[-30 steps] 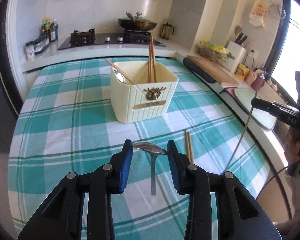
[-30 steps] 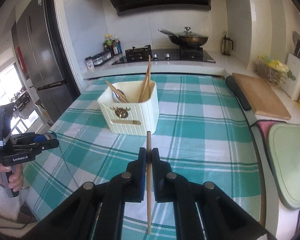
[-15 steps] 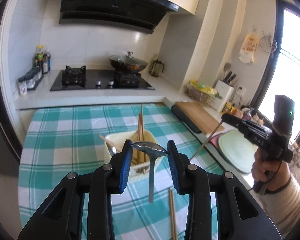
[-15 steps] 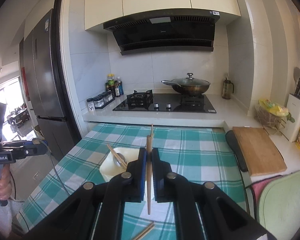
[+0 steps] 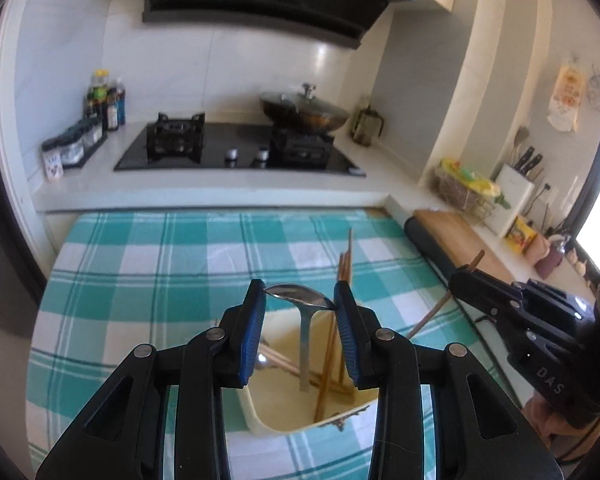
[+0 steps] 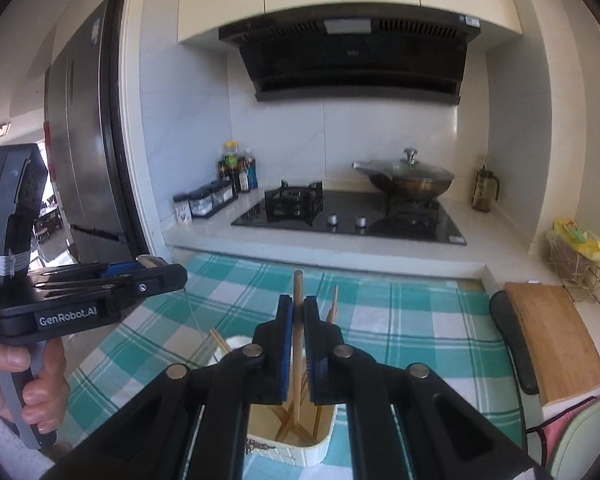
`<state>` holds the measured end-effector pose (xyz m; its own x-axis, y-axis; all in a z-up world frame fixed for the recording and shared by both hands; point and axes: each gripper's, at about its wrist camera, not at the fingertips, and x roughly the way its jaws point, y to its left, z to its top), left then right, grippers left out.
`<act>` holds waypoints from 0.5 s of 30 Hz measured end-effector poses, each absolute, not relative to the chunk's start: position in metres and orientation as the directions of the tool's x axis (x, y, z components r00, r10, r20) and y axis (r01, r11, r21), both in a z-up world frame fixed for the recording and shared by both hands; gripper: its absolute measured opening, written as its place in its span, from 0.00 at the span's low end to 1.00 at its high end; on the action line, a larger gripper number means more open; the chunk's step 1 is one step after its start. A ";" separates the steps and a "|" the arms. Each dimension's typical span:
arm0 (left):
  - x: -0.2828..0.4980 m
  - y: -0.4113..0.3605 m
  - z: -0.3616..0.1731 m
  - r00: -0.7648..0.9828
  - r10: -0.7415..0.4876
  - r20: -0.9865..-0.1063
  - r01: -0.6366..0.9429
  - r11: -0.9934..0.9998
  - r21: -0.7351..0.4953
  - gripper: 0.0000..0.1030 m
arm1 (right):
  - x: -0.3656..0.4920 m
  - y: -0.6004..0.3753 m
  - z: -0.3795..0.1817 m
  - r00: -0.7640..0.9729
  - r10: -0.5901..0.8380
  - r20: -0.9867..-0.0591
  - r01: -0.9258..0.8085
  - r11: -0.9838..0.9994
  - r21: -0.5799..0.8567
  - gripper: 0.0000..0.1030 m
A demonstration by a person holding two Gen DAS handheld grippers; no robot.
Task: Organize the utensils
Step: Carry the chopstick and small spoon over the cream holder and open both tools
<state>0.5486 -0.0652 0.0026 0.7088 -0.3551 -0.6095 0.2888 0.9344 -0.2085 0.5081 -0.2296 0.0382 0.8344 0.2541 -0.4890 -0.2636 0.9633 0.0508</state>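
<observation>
So both tools are loaded over the cream utensil holder (image 5: 300, 416) on the checked table: left gripper (image 5: 300, 304) pinches a metal spoon (image 5: 306, 320), right gripper (image 6: 298, 328) is clamped on a chopstick (image 6: 297, 344), so next I'd guess lower both and let go.

L: my left gripper (image 5: 300, 300) pitched downward, jaws part-closed, blue pads clamping what they carried at its widest part | R: my right gripper (image 6: 298, 344) pitched downward, jaws pressed nearly together on a thin stick | hand: my left hand (image 6: 28, 384) wrapped round the left handle, fingers curled.
</observation>
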 end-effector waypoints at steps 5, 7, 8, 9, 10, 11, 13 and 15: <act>0.556 -0.078 -0.048 0.652 -0.289 -0.701 0.249 0.955 -0.162 0.35 | 0.543 -0.223 -0.009 0.735 0.274 -0.621 -0.276 0.956 0.095 0.07; 0.553 -0.080 -0.057 0.639 -0.277 -0.717 0.234 0.959 -0.163 0.35 | 0.547 -0.220 -0.016 0.738 0.264 -0.621 -0.281 0.957 0.073 0.07; 0.548 -0.079 -0.059 0.638 -0.288 -0.715 0.233 0.956 -0.177 0.37 | 0.546 -0.219 -0.018 0.751 0.253 -0.610 -0.277 0.959 0.056 0.16; 0.543 -0.077 -0.057 0.638 -0.302 -0.709 0.239 0.952 -0.191 0.39 | 0.542 -0.219 -0.018 0.763 0.252 -0.596 -0.275 0.960 0.054 0.24; 0.536 -0.074 -0.055 0.639 -0.312 -0.703 0.244 0.949 -0.199 0.48 | 0.537 -0.222 -0.016 0.772 0.263 -0.578 -0.276 0.959 0.069 0.43; 0.525 -0.070 -0.054 0.645 -0.316 -0.696 0.246 0.948 -0.201 0.59 | 0.529 -0.227 -0.013 0.782 0.279 -0.557 -0.276 0.957 0.091 0.50; 0.501 -0.061 -0.056 0.659 -0.309 -0.686 0.241 0.950 -0.196 0.77 | 0.511 -0.238 -0.008 0.792 0.285 -0.540 -0.267 0.957 0.114 0.49; 0.472 -0.053 -0.071 0.645 -0.312 -0.697 0.258 0.948 -0.185 0.82 | 0.489 -0.251 -0.011 0.783 0.283 -0.554 -0.256 0.958 0.127 0.49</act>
